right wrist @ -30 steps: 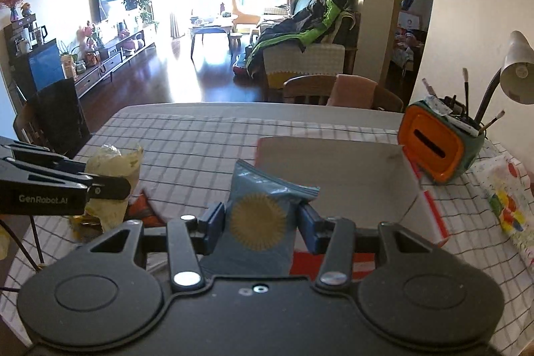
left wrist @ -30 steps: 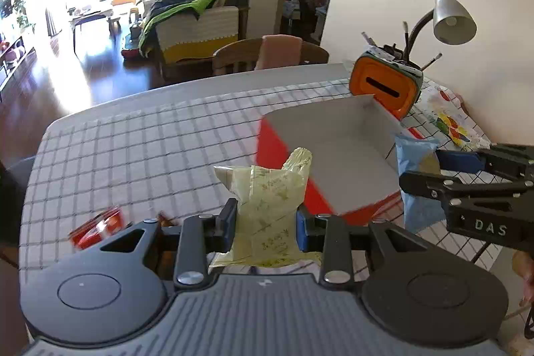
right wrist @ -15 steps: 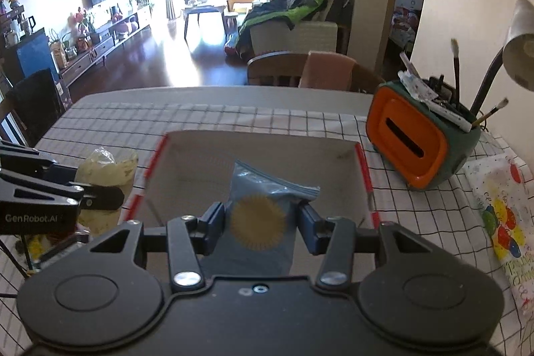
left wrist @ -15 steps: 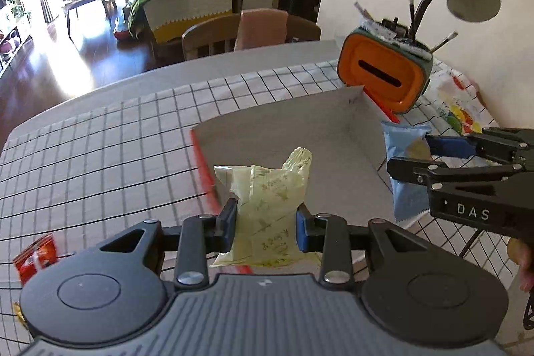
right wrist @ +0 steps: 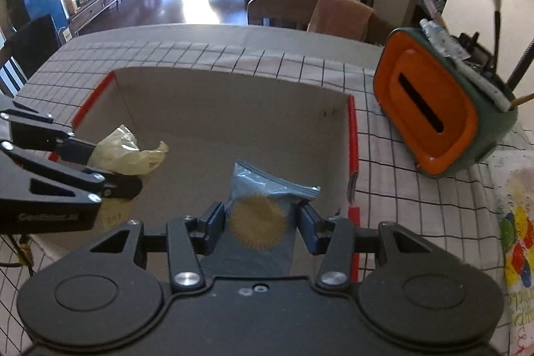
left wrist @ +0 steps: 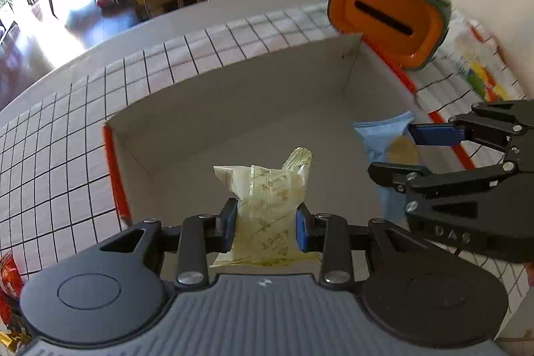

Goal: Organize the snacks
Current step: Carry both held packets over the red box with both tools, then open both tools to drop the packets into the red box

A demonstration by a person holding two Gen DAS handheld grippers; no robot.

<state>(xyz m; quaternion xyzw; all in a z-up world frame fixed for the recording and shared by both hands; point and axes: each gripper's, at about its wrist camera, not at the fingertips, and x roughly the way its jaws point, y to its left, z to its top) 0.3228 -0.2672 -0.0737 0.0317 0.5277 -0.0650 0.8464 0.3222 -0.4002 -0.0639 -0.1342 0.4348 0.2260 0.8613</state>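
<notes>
The left hand-held gripper [left wrist: 266, 224] clamps a yellow snack bag [left wrist: 267, 206], the right hand-held gripper [right wrist: 259, 224] a blue snack packet [right wrist: 263, 209], both over the cardboard box [right wrist: 213, 102]. Crowded together, they could collide.

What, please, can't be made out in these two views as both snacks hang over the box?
- Yellow bag, left wrist view: lower end hidden behind the left gripper; print too small to read.
- Blue bag, right wrist view: bottom hidden behind the right gripper.
- Box: near wall and part of its floor covered by both grippers.
- Red packet, left wrist view: cut off by the edge.
</notes>
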